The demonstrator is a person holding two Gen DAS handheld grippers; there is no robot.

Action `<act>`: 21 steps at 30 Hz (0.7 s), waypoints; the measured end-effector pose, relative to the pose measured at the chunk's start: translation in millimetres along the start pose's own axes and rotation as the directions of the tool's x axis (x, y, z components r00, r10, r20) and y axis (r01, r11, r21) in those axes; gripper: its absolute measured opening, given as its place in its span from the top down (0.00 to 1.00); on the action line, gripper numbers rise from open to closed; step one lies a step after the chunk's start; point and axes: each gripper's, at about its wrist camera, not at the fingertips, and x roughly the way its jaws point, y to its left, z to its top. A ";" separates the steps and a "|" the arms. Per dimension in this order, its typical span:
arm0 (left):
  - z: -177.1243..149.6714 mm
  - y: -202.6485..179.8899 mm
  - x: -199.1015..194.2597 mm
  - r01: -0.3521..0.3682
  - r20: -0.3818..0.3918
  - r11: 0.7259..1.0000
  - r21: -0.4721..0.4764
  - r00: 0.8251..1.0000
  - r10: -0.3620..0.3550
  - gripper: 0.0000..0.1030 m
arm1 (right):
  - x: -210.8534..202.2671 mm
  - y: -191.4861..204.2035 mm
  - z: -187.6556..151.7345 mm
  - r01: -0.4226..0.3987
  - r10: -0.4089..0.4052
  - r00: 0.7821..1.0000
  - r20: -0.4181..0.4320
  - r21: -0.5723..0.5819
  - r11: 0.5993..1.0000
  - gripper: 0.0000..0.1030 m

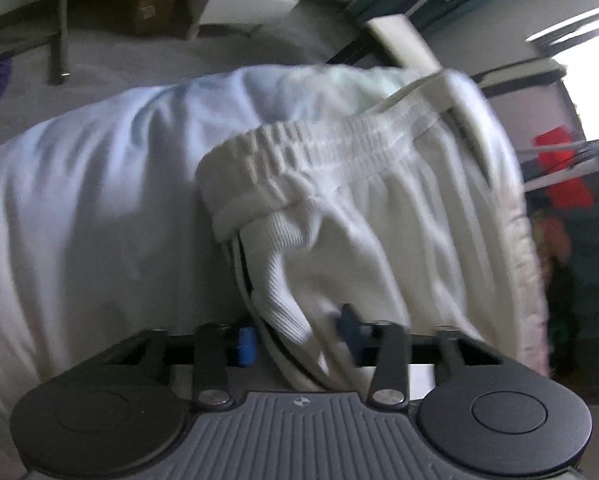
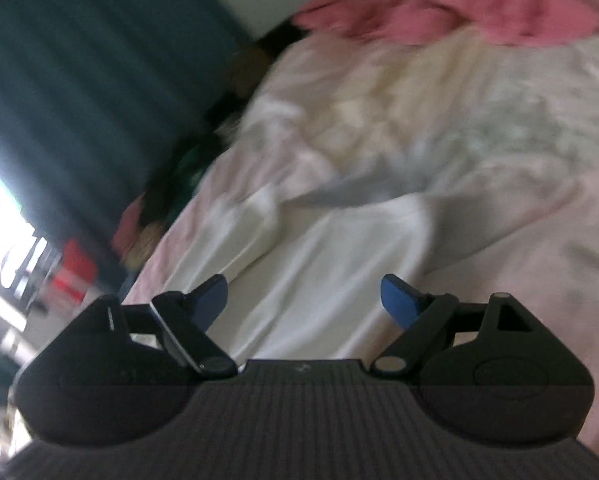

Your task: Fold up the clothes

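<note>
White cotton, ribbed at the cuff and gathered along an elastic waistband [image 1: 323,148], fills the left wrist view: a pair of white track pants [image 1: 339,216] with dark side stripes, lying bunched on a pale sheet. The left gripper [image 1: 295,336] has its blue pads drawn close together with a fold of the pants pinched between them, so it holds the garment near the waistband end. The right gripper [image 2: 303,300] stands wide apart with nothing in it, hovering over a white stretch of cloth [image 2: 327,264] on the bed [image 2: 539,240].

Main risk, as I judge it: the left grip has only a thin, loose fold, so a quick pull could slip it free or drag a single layer and leave the pants twisted. The right gripper could also close on the pinkish bedsheet along with the garment, since both are pale and the view is blurred.

Room is tight towards the bed's left edge in the right wrist view, where dark curtains [image 2: 79,80] and floor clutter sit just beside it. Towards the far edge a pink garment [image 2: 459,12] lies in a heap; the middle of the bed offers open space for laying the pants flat.
</note>
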 end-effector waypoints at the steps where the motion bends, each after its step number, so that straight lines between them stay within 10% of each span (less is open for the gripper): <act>1: 0.7 2.8 -4.3 0.025 0.017 1.000 -0.001 1.000 -0.025 0.80 | 3.9 -11.9 3.0 0.032 -0.032 0.999 0.003 0.031 0.999 0.30; 4: -2.2 4.3 -14.1 0.096 0.058 0.995 0.002 0.994 -0.096 0.84 | 18.8 -45.1 7.7 0.101 -0.098 0.995 -0.031 0.143 0.985 0.47; 11: -3.3 -1.5 -15.2 0.115 0.070 0.993 0.001 0.991 -0.115 0.84 | 71.3 -64.3 2.9 0.052 -0.024 0.995 -0.099 0.288 0.956 0.52; 15: 1.1 3.1 9.9 0.109 -0.061 0.993 -0.037 0.992 -0.111 0.73 | 98.8 -73.3 -9.9 0.007 0.043 0.994 -0.096 0.463 0.886 0.92; 21: 1.9 6.8 16.2 0.081 -0.105 0.995 -0.051 0.991 -0.086 0.81 | 83.8 -45.3 -1.0 -0.031 0.018 0.999 0.039 0.342 0.939 0.95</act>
